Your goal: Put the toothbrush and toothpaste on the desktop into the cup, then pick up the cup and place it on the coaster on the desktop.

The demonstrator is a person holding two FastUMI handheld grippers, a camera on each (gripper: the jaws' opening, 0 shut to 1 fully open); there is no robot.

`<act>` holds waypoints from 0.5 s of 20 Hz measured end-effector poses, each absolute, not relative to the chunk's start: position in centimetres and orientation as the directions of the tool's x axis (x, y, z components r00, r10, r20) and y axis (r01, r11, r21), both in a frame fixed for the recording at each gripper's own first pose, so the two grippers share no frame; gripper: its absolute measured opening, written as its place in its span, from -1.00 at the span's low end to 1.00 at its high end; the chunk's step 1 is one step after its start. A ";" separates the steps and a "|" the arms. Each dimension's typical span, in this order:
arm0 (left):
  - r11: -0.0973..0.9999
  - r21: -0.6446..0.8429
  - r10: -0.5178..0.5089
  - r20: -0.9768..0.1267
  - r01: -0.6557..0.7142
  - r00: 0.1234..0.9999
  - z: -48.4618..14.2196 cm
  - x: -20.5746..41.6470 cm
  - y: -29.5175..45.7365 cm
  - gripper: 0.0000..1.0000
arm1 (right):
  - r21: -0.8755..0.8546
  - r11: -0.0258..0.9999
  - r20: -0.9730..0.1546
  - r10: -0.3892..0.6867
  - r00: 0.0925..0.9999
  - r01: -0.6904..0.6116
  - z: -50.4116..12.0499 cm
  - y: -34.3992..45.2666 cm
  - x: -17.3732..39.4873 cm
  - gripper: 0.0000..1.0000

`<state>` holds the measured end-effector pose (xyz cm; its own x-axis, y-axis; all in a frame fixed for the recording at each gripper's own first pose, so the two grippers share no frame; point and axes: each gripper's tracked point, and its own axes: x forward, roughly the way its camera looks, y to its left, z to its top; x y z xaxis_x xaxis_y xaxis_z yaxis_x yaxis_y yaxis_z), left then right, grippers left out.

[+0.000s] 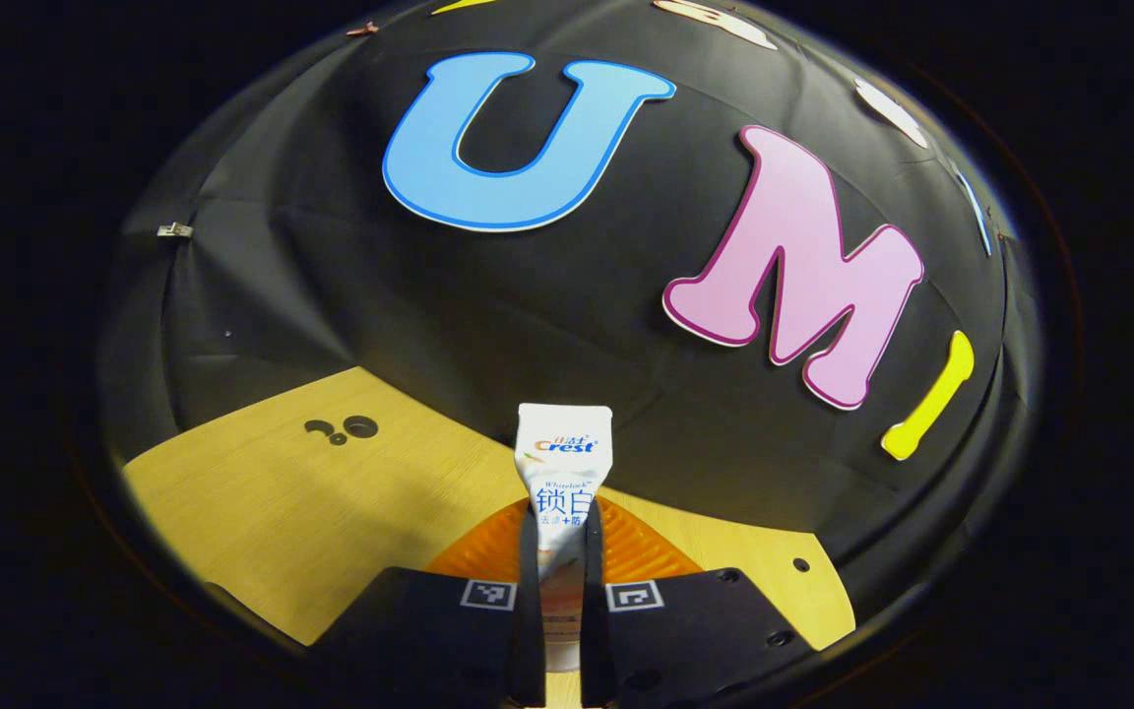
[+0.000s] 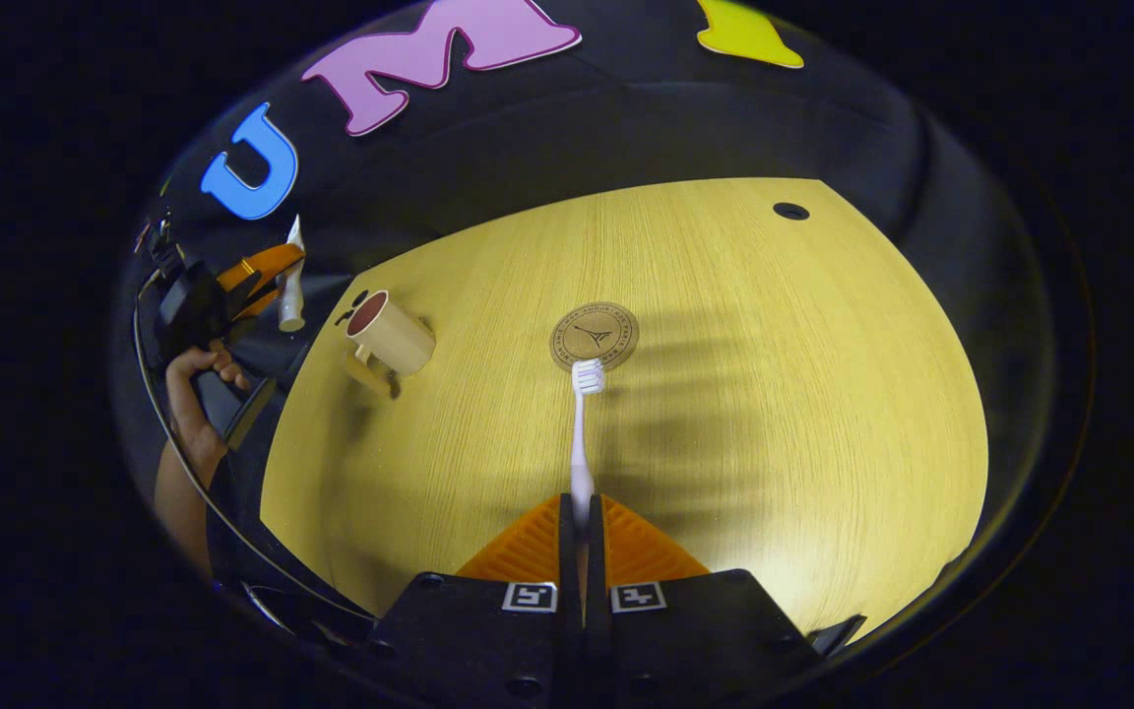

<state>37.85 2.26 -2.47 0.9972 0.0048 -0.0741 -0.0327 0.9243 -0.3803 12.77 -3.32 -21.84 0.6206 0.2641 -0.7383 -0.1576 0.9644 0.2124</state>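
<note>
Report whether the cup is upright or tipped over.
Upright: the cup stands on the desktop with its open mouth facing up, handle at its side. Whether anything is inside, cannot tell.

Both views are dim at the rim and strongly curved by the fisheye lens. In the right gripper view the desktop (image 2: 724,394) is brightly lit, with soft striped shadows right of the coaster (image 2: 595,336). Focus is sharp.
</note>
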 end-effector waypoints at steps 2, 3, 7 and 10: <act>0.921 -0.388 -0.006 -0.067 -0.021 0.998 -3.4 39.6 2.0 -0.63 | 0.202 0.964 -0.747 0.265 0.609 -0.171 -22.2 -3.4 13.0 -0.89; 0.920 -0.392 -0.007 -0.065 -0.019 0.998 -4.1 40.4 2.0 -0.63 | 0.194 0.965 -0.755 0.261 0.602 -0.176 -22.4 -3.6 12.9 -0.90; 0.907 -0.420 -0.008 -0.035 -0.008 0.999 -5.6 43.0 1.3 -0.63 | 0.179 0.966 -0.766 0.257 0.589 -0.188 -23.3 -4.0 13.1 -0.90; 0.916 -0.399 0.000 -0.076 -0.031 0.997 -8.0 43.9 1.5 -0.62 | 0.164 0.965 -0.773 0.253 0.582 -0.202 -23.8 -4.3 13.1 -0.90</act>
<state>43.91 1.51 -7.96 0.9971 0.0005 -0.0764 -0.0310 0.9163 -0.3994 13.05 -4.33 -23.82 0.5818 0.2532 -0.7729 -0.2024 0.9655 0.1639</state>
